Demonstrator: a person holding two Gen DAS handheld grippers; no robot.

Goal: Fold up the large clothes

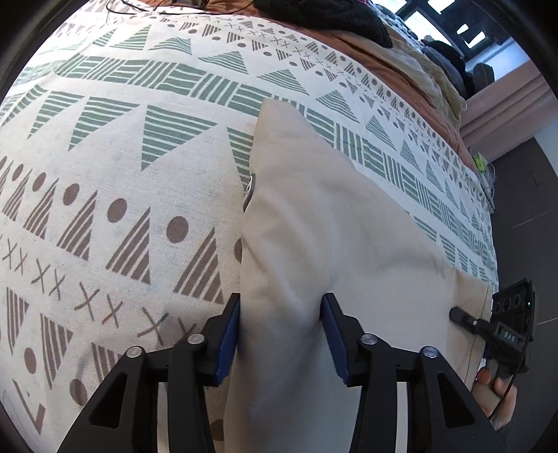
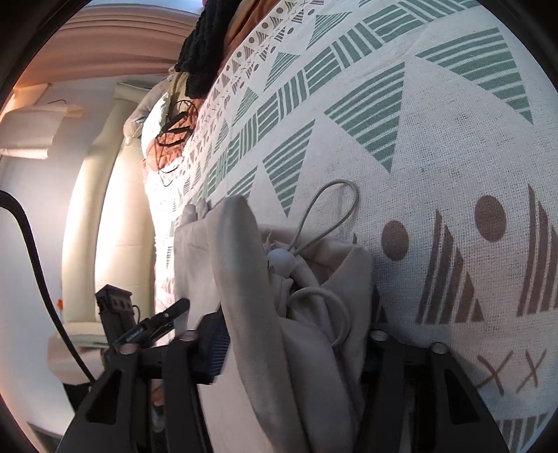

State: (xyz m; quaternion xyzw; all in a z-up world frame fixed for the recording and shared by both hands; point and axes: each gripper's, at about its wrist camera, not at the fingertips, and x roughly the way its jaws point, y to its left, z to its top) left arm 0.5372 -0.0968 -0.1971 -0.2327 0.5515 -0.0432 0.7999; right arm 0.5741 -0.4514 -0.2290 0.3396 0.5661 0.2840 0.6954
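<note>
A bed (image 1: 115,195) under a cream cover printed with green and brown triangles fills both views. A pink curtain (image 1: 505,104) hangs by a bright window (image 1: 467,31), above dark floor (image 1: 523,209).

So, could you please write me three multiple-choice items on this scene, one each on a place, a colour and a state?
1. Where does the beige garment lie?
A. on the patterned cloth
B. on a bare floor
C. on a hanger

2. What colour are the left gripper pads?
A. red
B. blue
C. yellow

3. How is the drawstring lying?
A. knotted tight
B. cut in two
C. in a loose loop

1 A: printed triangles surround it.
2 B: blue pads flank the fabric.
3 C: an open loop rests on the cloth.
</note>
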